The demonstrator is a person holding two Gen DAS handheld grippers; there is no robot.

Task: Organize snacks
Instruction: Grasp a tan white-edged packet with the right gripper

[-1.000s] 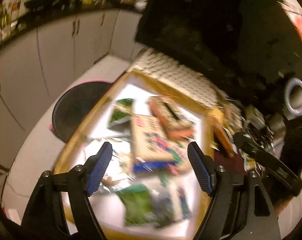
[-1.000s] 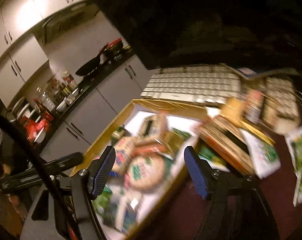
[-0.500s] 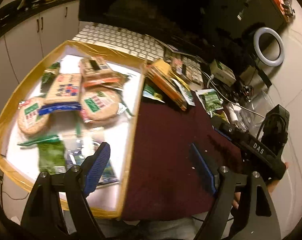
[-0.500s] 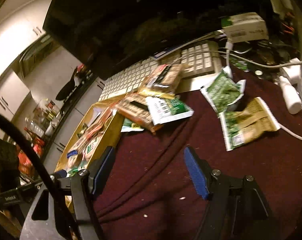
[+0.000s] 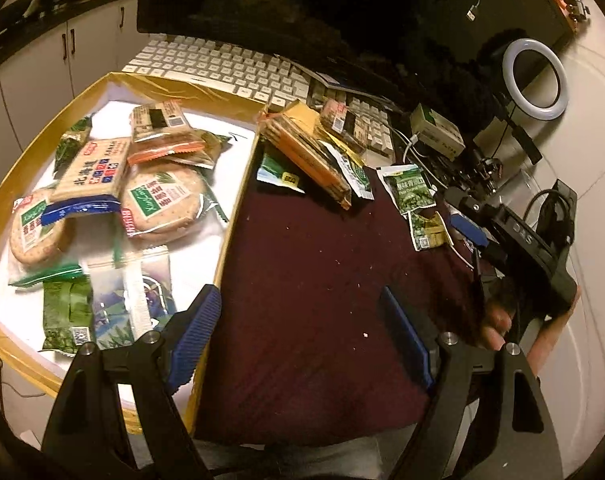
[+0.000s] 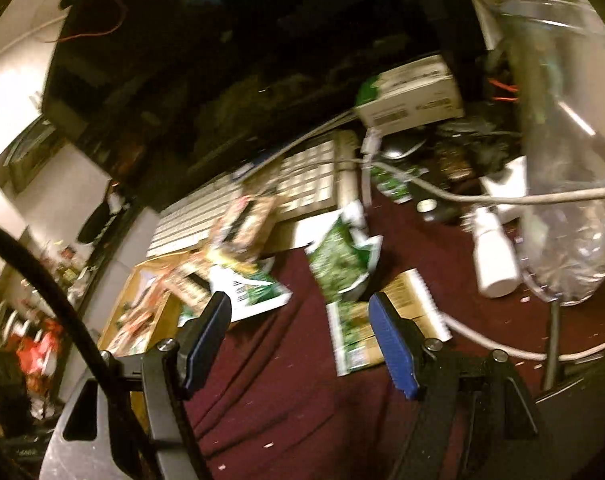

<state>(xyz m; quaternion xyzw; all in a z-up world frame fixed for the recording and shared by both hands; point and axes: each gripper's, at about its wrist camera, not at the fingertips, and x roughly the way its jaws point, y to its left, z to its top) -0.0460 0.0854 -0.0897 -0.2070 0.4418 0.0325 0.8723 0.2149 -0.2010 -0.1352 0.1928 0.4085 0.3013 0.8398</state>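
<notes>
**Both grippers hanging over the desk, nothing picked up**

My left gripper [image 5: 302, 336] has its jaws spread wide, with only bare maroon cloth [image 5: 302, 260] between the 2 blue pads. Its left finger sits right over the gold edge of the snack tray [image 5: 238, 184], so the tray runs off to the left of that gripper. In there, nearest first: a dark green packet [image 5: 66, 312] and a clear zip bag [image 5: 142, 284], then 2 round cracker packs [image 5: 162, 204], a blue-edged biscuit pack [image 5: 92, 176] and an orange-edged one [image 5: 162, 128] further back.

Ahead and a bit right of the left gripper, a pile of loose snacks [image 5: 314, 148] leans against the tray's far corner. Further right, 2 green pea packets [image 5: 414, 196] lie on the cloth, just in front of my right gripper's blue tip.

My right gripper [image 6: 302, 340] is parted too and holds nothing. The tan and green packet [image 6: 382, 324] lies flat just past its right pad, partly hidden by it. I can't tell if the pad touches it. A crumpled green packet [image 6: 342, 256] sits just beyond that, and another green and white one [image 6: 250, 292] is off the left pad.

Farthest out there's the white keyboard [image 6: 302, 176], a white bottle [image 6: 494, 256] to the right and a small box [image 6: 414, 96] at the back.
</notes>
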